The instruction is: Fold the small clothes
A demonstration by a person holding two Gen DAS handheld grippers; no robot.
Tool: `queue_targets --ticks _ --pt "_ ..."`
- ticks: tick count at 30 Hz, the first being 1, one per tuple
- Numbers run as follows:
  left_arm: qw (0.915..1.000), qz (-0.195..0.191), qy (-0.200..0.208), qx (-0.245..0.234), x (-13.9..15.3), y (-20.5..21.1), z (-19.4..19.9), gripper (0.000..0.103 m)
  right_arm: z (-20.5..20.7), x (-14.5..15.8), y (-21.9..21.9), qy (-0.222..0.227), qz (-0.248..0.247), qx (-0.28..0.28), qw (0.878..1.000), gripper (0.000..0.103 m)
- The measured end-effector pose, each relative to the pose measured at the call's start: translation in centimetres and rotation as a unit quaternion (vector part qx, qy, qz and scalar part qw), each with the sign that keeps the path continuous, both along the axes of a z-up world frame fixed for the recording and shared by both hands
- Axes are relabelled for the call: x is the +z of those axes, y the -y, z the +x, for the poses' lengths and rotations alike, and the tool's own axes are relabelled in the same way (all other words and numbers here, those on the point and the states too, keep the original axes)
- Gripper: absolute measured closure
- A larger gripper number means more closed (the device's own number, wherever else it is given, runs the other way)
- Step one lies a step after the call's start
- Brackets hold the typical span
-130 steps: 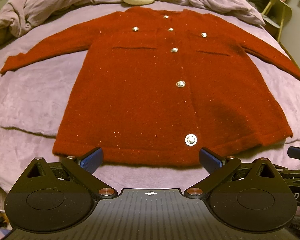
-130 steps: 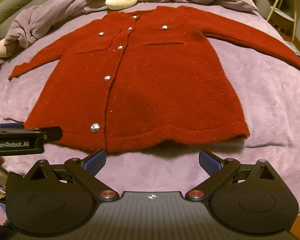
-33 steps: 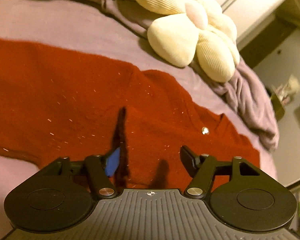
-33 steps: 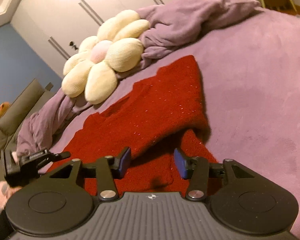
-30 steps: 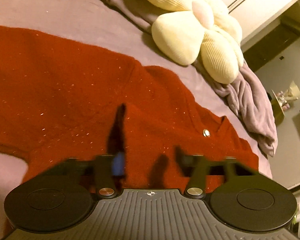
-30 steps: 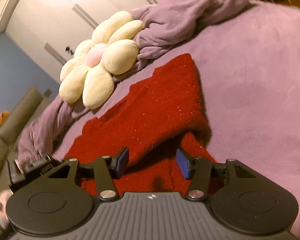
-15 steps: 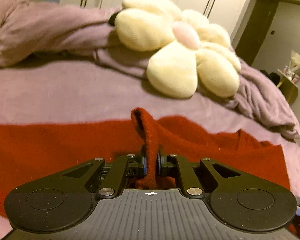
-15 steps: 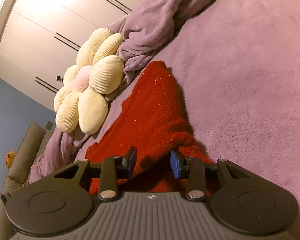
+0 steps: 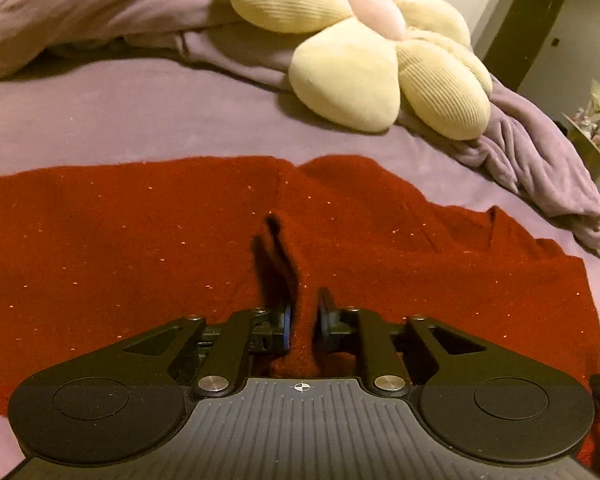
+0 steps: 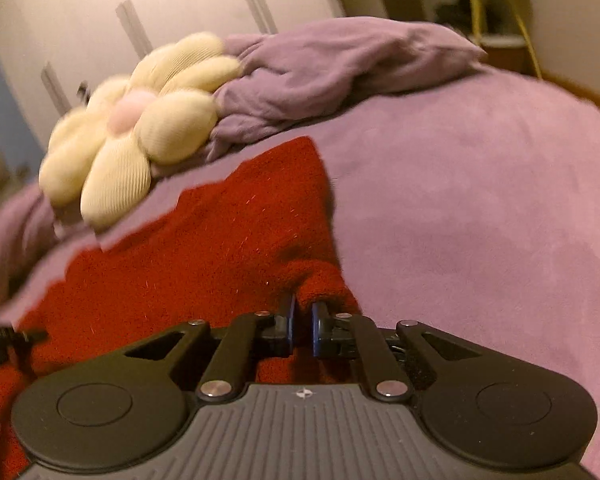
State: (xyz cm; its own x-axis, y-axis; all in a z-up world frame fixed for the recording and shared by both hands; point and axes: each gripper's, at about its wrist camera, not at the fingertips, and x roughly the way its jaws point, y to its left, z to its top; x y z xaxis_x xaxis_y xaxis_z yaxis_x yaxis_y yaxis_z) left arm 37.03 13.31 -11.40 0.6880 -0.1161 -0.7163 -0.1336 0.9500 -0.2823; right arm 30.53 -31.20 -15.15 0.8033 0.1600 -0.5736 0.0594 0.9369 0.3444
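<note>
A red knit cardigan (image 9: 140,232) lies on a purple bedspread (image 9: 120,112). In the left wrist view my left gripper (image 9: 303,322) is shut on a raised fold of the red cardigan, which runs up between the blue pads. In the right wrist view my right gripper (image 10: 302,320) is shut on a bunched edge of the cardigan (image 10: 204,248), with the cloth pinched between the blue pads. The cardigan's right side looks folded over the body there. The bedspread (image 10: 480,220) lies bare to the right.
A cream flower-shaped cushion (image 9: 364,48) and a crumpled purple blanket (image 9: 100,12) lie at the head of the bed, beyond the cardigan. They also show in the right wrist view, the cushion (image 10: 140,128) and the blanket (image 10: 332,68). A yellow side table (image 10: 500,4) stands at the right.
My right gripper has closed from open onto the cardigan's edge. My left gripper stays shut on its fold and has dropped lower, so more of the cardigan shows in front of it.
</note>
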Motion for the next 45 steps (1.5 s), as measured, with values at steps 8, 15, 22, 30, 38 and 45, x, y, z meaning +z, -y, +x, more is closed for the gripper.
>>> queue_targets --ticks 8,15,22,30,38,45 --pt "0.995 0.068 0.063 0.037 3.9 -0.8 -4.3 0.051 -4.8 4.4 0.0 0.028 -0.039 0.02 0.999 0.086" --pt "0.9972 0.06 0.036 -0.026 2.6 3.6 -2.8 0.045 -0.5 3.8 -6.3 0.026 -0.11 0.097 0.989 0.087" --pt "0.9957 0.09 0.009 -0.022 0.7 3.7 -1.0 0.044 2.4 0.9 -7.2 0.009 -0.191 0.092 0.977 0.091" --pt "0.9983 0.053 0.022 0.011 1.9 -0.2 -3.2 0.009 1.5 1.6 -7.8 -0.001 -0.206 0.086 0.975 0.087" --pt "0.9731 -0.129 0.056 0.182 1.3 -15.4 -12.4 0.008 -7.6 3.4 -6.3 0.034 -0.104 0.09 0.99 0.056" --pt "0.8917 -0.276 0.081 0.35 -2.6 -27.3 -18.1 0.044 -11.6 3.3 -6.3 0.024 -0.083 0.082 0.993 0.056"
